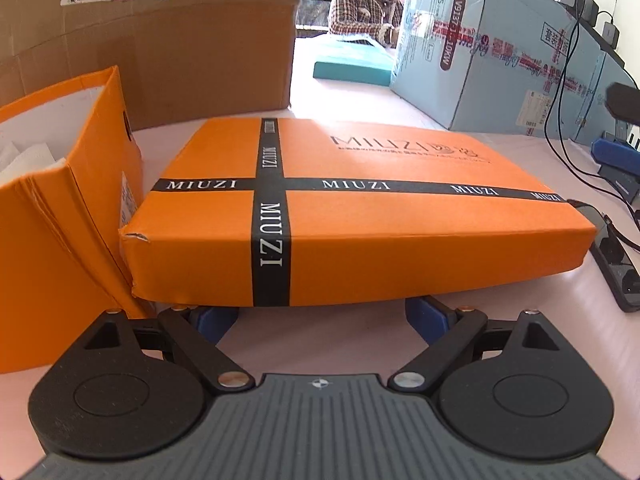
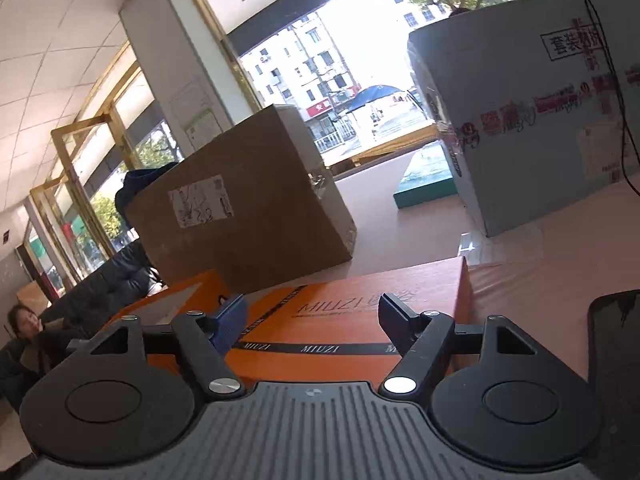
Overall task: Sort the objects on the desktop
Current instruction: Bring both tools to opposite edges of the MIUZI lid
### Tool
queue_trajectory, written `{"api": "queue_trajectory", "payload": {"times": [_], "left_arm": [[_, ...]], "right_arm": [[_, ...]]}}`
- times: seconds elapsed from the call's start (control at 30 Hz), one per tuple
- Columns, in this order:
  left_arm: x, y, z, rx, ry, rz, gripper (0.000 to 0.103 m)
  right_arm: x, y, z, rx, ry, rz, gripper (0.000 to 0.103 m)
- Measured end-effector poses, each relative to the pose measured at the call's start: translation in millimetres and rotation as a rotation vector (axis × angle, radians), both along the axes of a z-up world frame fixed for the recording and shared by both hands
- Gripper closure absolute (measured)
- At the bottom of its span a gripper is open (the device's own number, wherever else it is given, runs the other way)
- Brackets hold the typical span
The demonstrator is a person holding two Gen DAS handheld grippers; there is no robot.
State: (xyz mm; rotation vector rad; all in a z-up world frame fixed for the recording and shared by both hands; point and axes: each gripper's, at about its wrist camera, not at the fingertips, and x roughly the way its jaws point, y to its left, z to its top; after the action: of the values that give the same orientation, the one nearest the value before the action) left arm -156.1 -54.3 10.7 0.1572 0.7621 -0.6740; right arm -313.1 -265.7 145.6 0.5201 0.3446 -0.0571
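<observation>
A flat orange MIUZI box lid (image 1: 360,216) with crossed black ribbon bands lies on the pale pink table (image 1: 320,344). Its left corner leans against an open orange box (image 1: 60,240) with white paper inside. My left gripper (image 1: 320,316) is open wide at the lid's near edge. Its blue-padded fingers (image 1: 216,320) run under that edge, which hides their tips. In the right wrist view, my right gripper (image 2: 312,316) is open, tilted upward, and holds nothing. It hovers over the same lid (image 2: 340,332), with the open box (image 2: 168,304) to the left.
A black phone (image 1: 616,264) lies right of the lid, beside my right gripper (image 2: 616,360). A brown carton (image 1: 180,60) stands at the back left and a light blue carton (image 1: 500,60) at the back right. Between them lies a teal flat box (image 1: 352,66). Cables (image 1: 560,120) hang right. A person (image 1: 368,4) sits beyond.
</observation>
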Motion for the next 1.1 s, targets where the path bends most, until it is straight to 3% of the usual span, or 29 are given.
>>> {"api": "queue_trajectory", "payload": {"times": [0.17, 0.27, 0.4, 0.43, 0.57, 0.7, 0.77, 0.83, 0.97, 1.1], "left_arm": [[-12, -2, 3, 0.029, 0.017, -0.065, 0.013], [-24, -2, 7, 0.052, 0.053, -0.152, 0.013], [-43, 4, 13, 0.082, 0.055, -0.251, 0.013], [-45, 7, 17, 0.080, 0.042, -0.242, 0.013], [-29, 17, 41, 0.016, -0.004, -0.122, 0.013], [21, 9, 66, -0.078, 0.065, 0.020, 0.012], [46, 0, 67, -0.070, 0.097, 0.111, 0.012], [71, -10, 60, -0.053, 0.163, 0.166, 0.012], [99, -20, 47, -0.058, 0.228, 0.220, 0.012], [110, -28, 47, -0.040, 0.211, 0.246, 0.012]], "right_arm": [[25, -49, -25, 0.131, 0.196, -0.068, 0.025], [35, -60, -49, 0.252, 0.239, -0.019, 0.025], [45, -59, -69, 0.287, 0.272, 0.002, 0.025], [52, -59, -75, 0.293, 0.284, 0.011, 0.024], [60, -57, -85, 0.278, 0.193, 0.035, 0.008], [59, -47, -94, 0.178, 0.084, 0.060, 0.001], [60, -37, -95, 0.092, 0.082, 0.081, 0.000], [61, -34, -93, 0.069, 0.097, 0.089, 0.000], [55, -48, -97, 0.150, 0.062, 0.111, 0.000], [53, -52, -96, 0.152, 0.063, 0.120, 0.000]]}}
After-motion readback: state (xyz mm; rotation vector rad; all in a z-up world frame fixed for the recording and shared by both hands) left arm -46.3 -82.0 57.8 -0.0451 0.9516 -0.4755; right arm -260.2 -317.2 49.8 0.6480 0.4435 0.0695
